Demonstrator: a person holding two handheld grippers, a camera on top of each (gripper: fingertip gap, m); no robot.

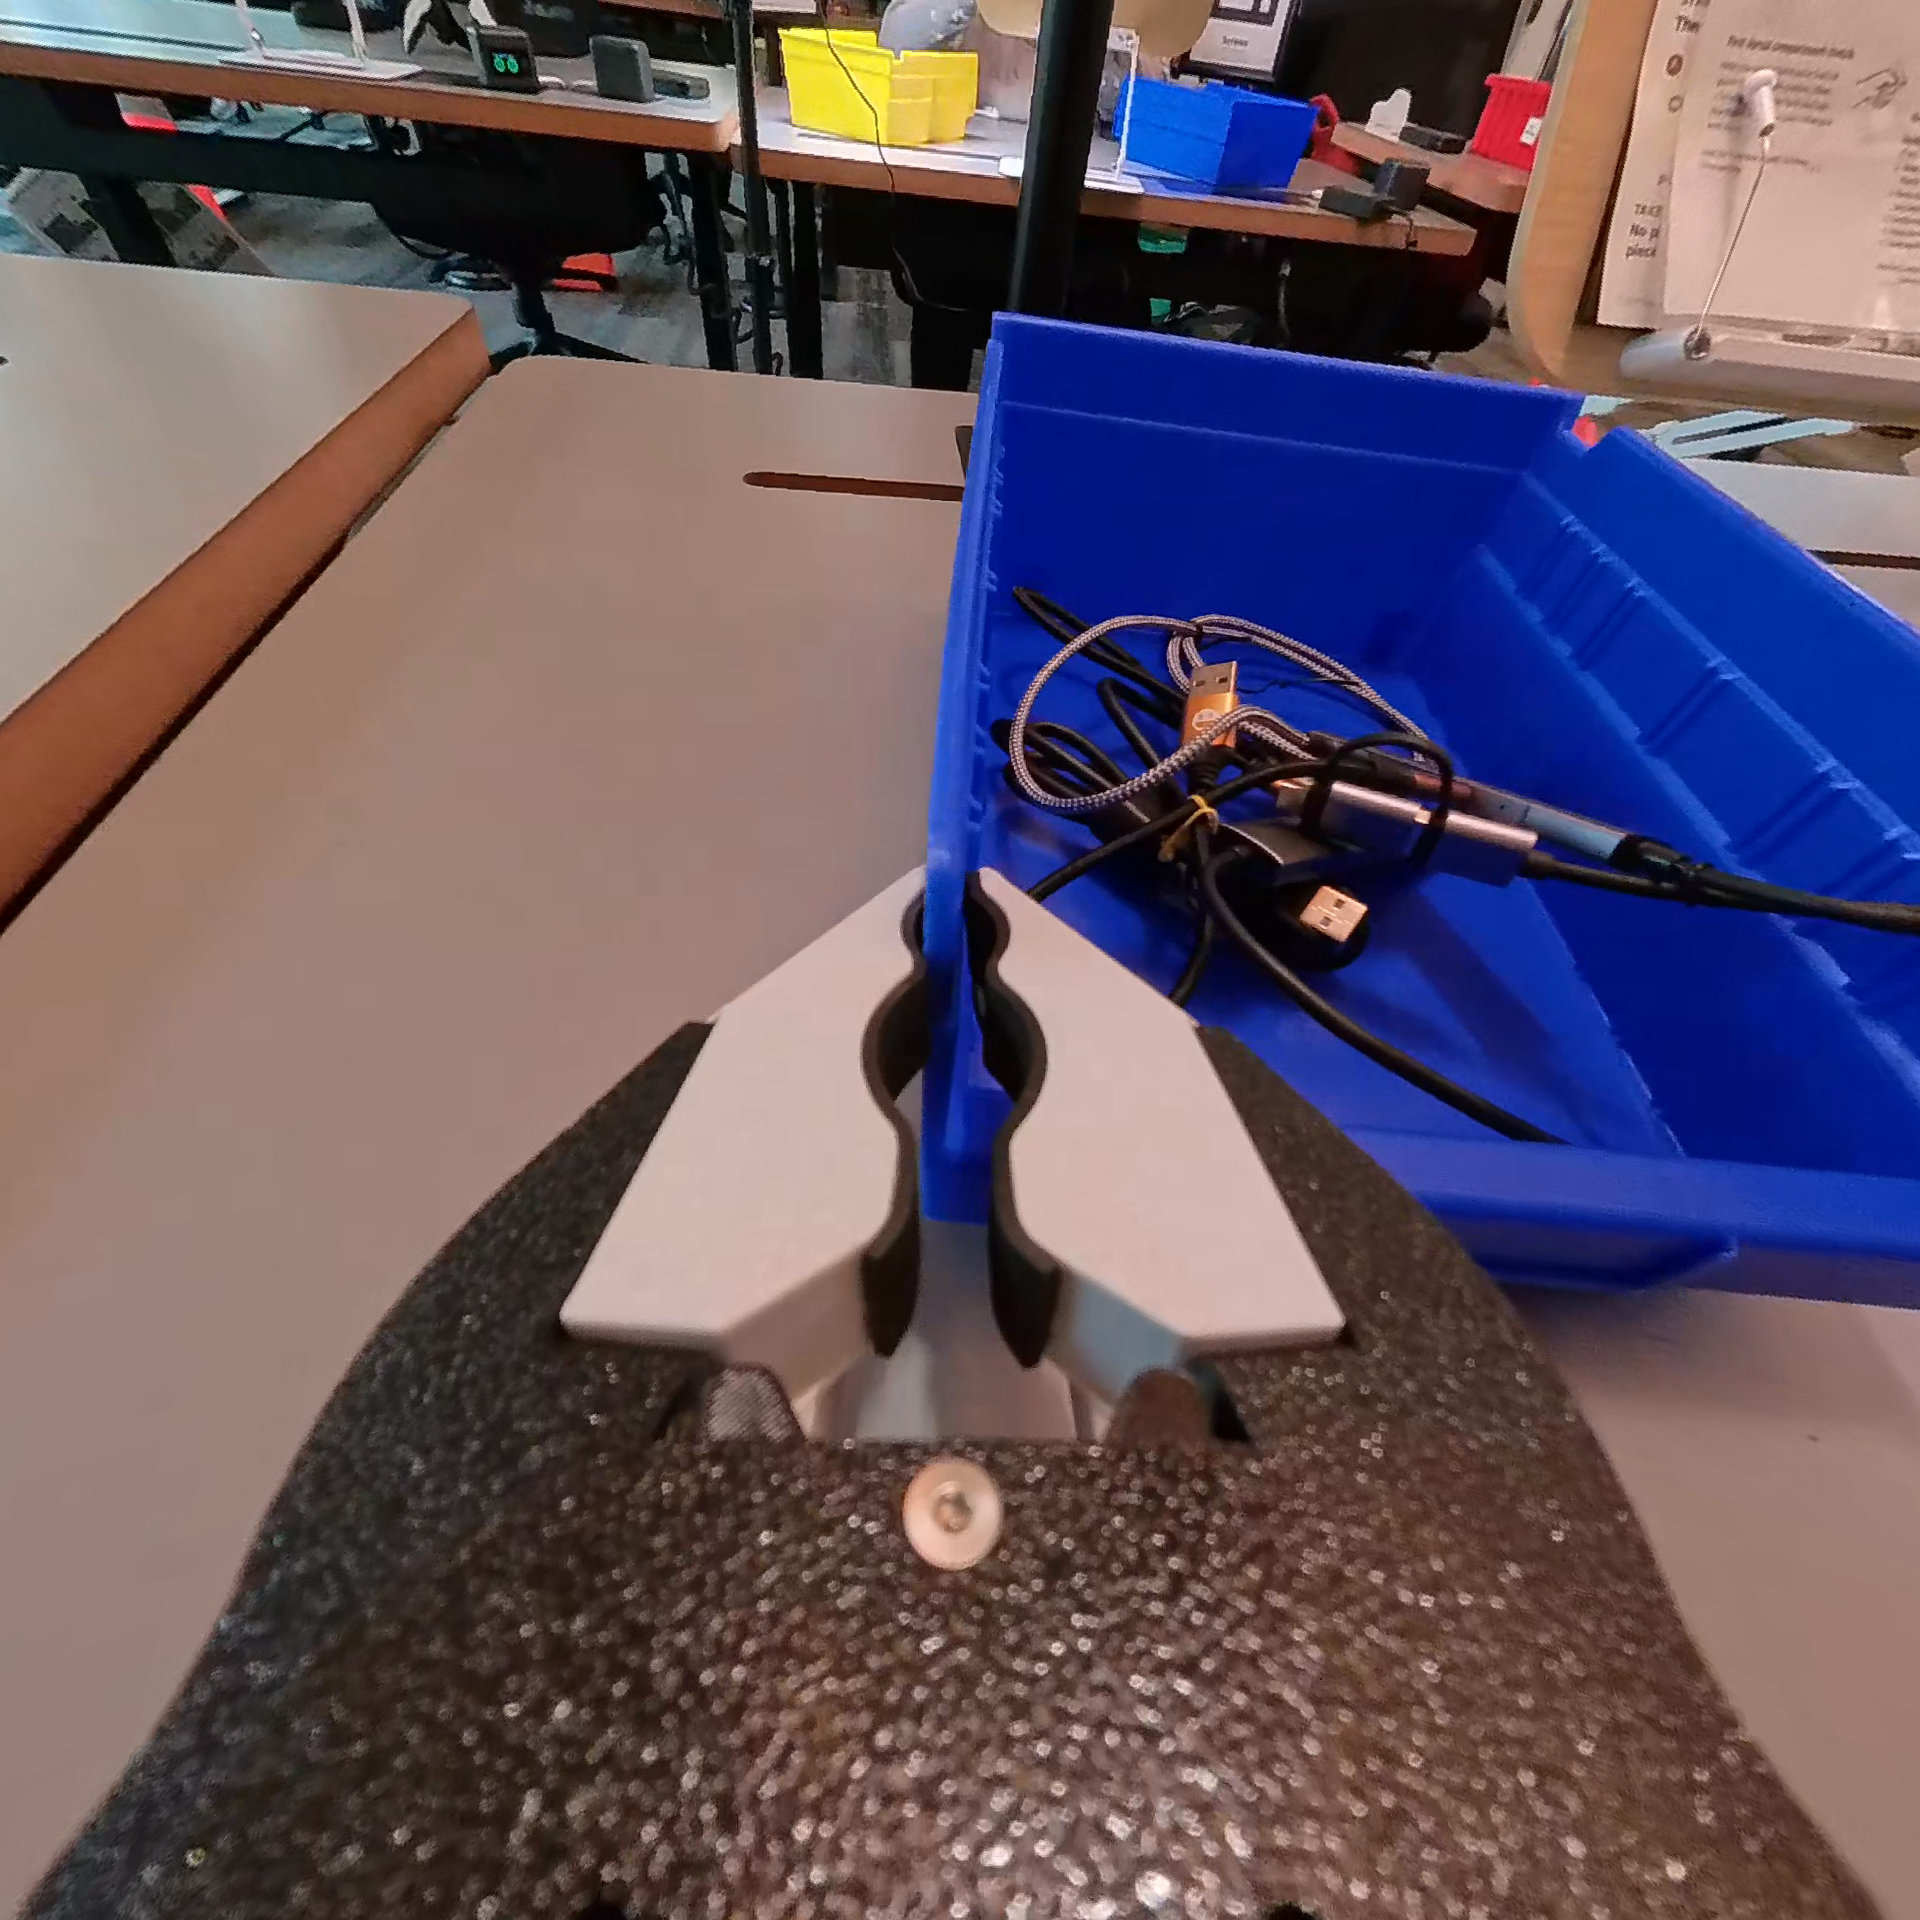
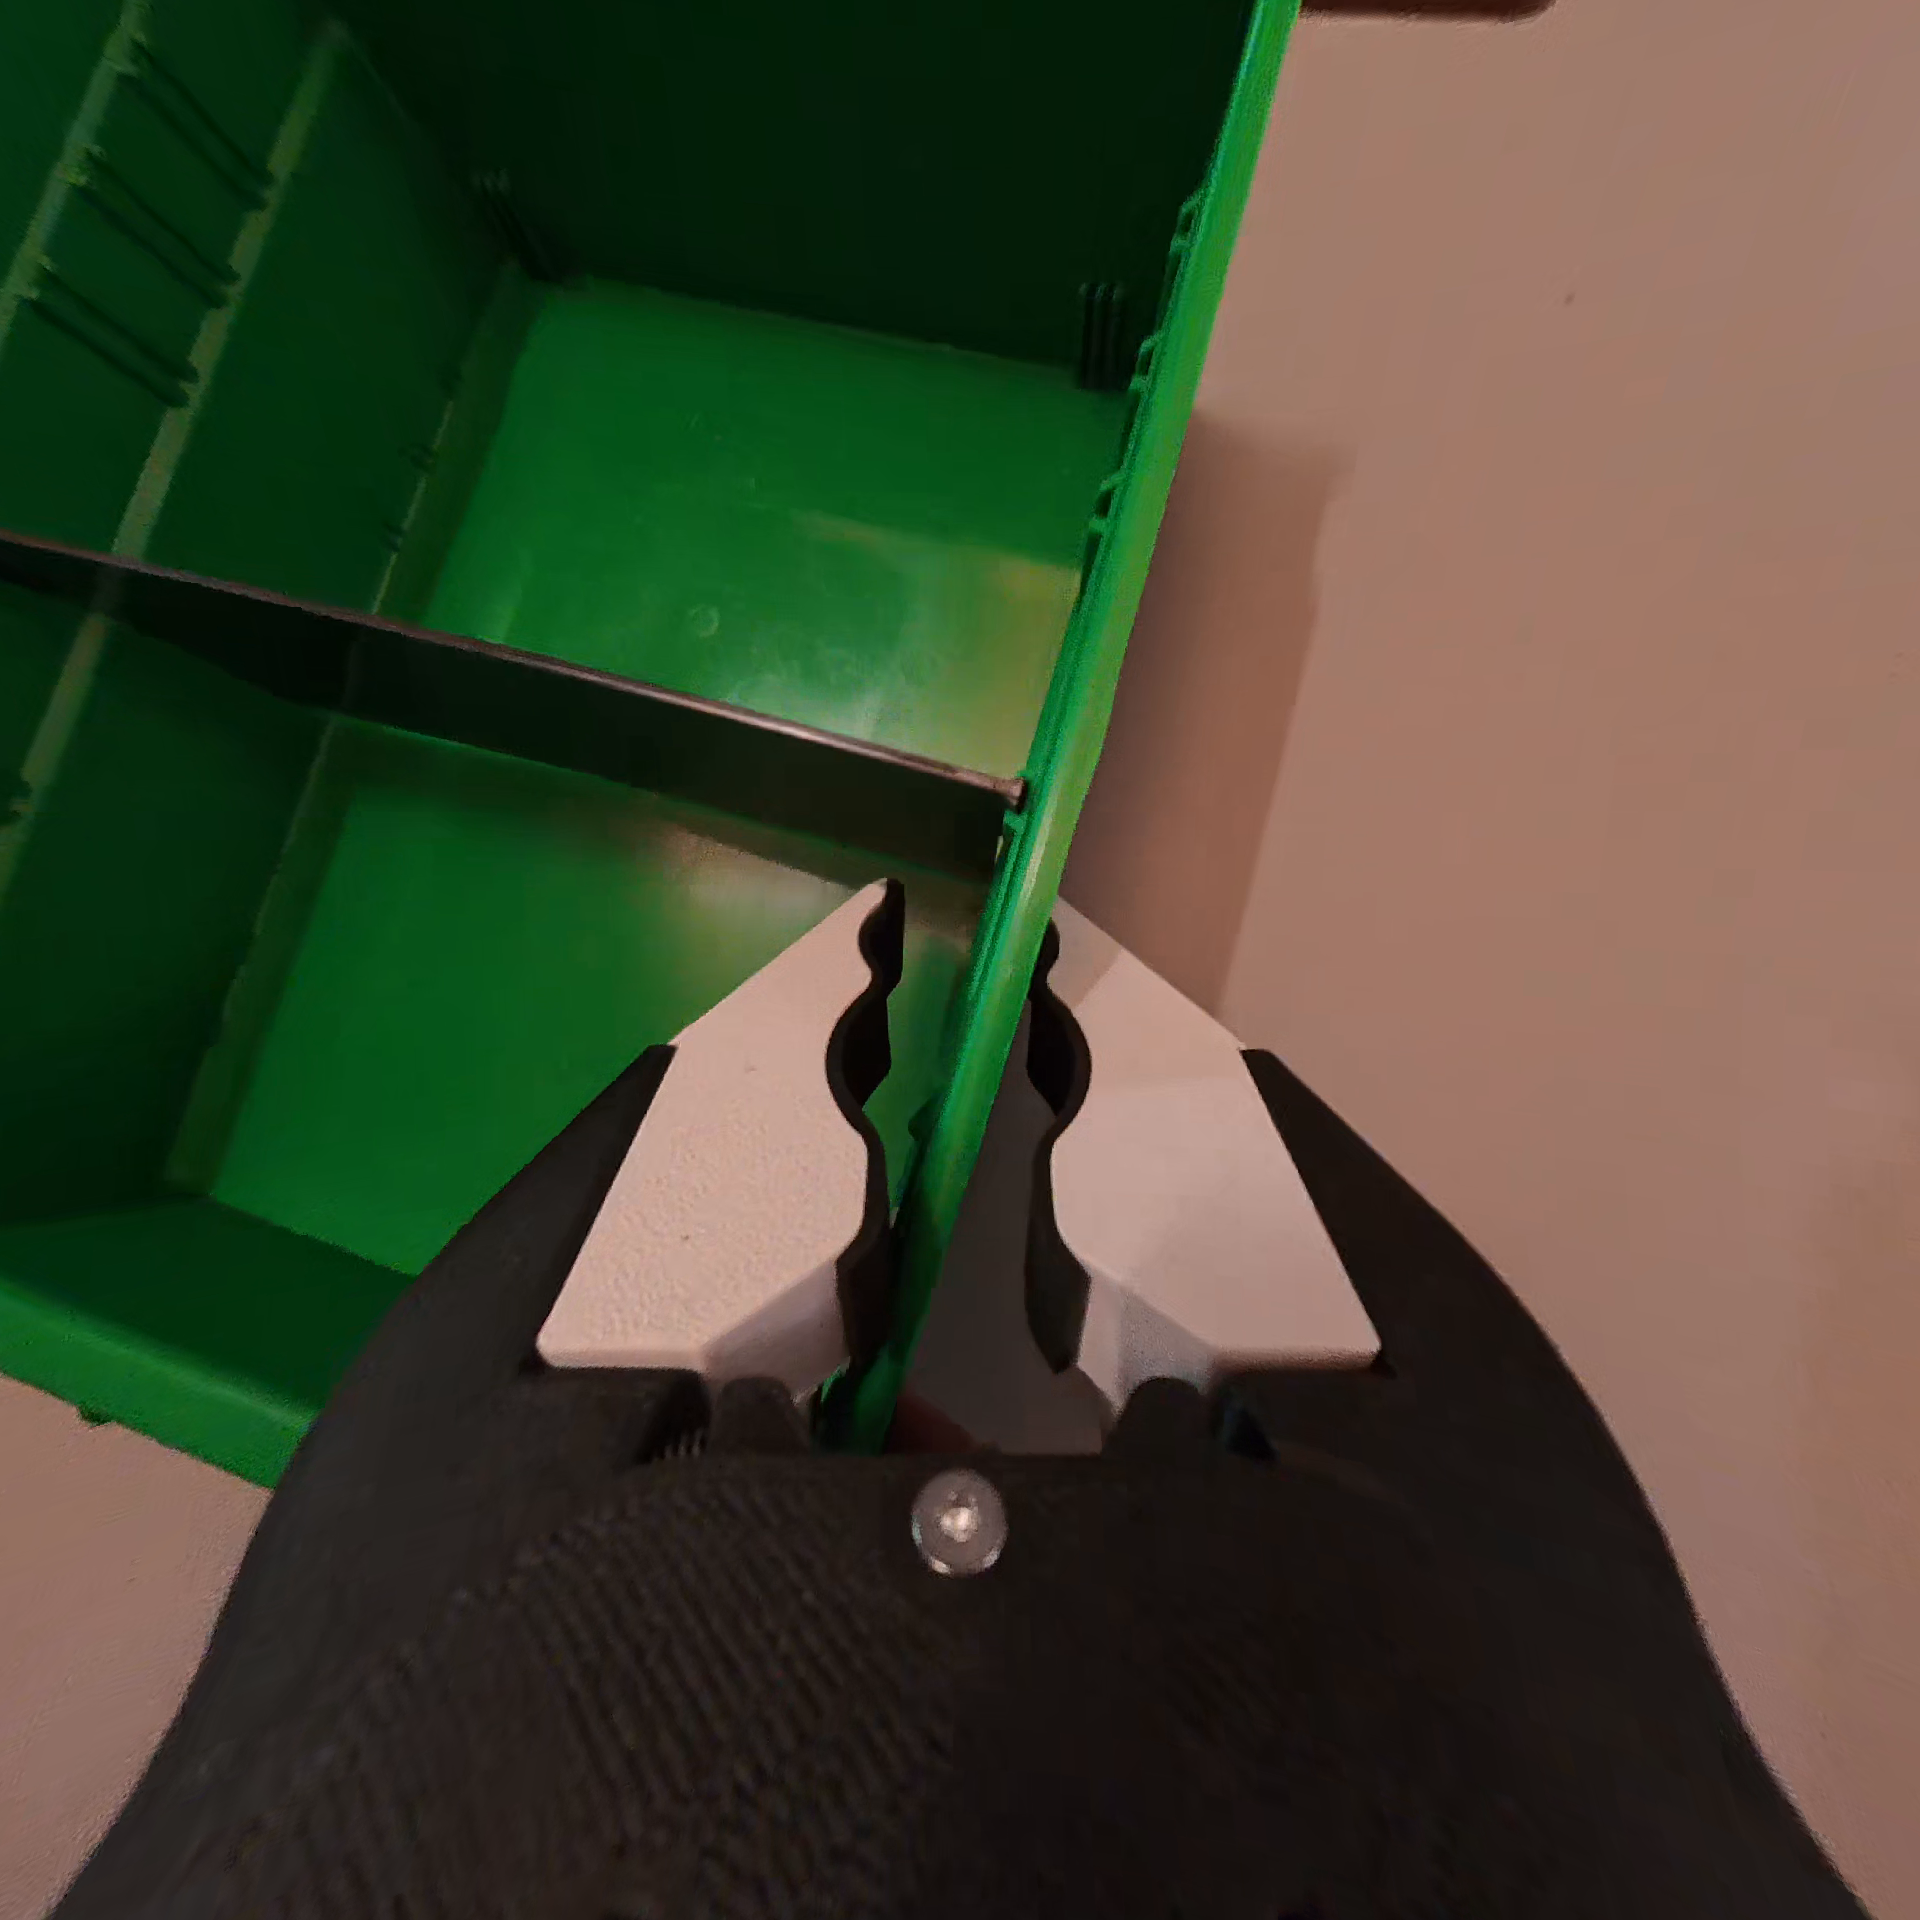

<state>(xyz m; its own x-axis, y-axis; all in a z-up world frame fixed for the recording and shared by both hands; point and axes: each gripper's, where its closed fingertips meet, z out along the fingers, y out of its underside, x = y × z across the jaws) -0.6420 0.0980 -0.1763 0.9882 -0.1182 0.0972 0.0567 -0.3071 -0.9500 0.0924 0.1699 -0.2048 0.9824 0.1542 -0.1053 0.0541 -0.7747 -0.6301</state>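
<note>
In the left wrist view my left gripper [image 1: 948, 914] is shut on the left side wall of a blue plastic bin [image 1: 1247, 488], one finger outside, one inside. The bin stands on a grey table [image 1: 520, 831] and holds a tangle of black and braided USB cables [image 1: 1278, 790]. In the right wrist view my right gripper [image 2: 971, 914] straddles the right side wall of a green plastic bin [image 2: 1132, 499]. The left finger is inside and the right finger outside, jaws close about the wall. A black divider [image 2: 623, 717] crosses the green bin, and both compartments in view hold nothing.
A second table [image 1: 156, 416] adjoins on the left with a gap between. A black pole [image 1: 1044, 156] stands behind the blue bin. Farther desks carry yellow [image 1: 883, 83], blue [image 1: 1205, 130] and red [image 1: 1512, 114] bins. A paper stand [image 1: 1787, 208] is at the right. The gap from one gripper's tips to the other's is roughly 75 centimeters.
</note>
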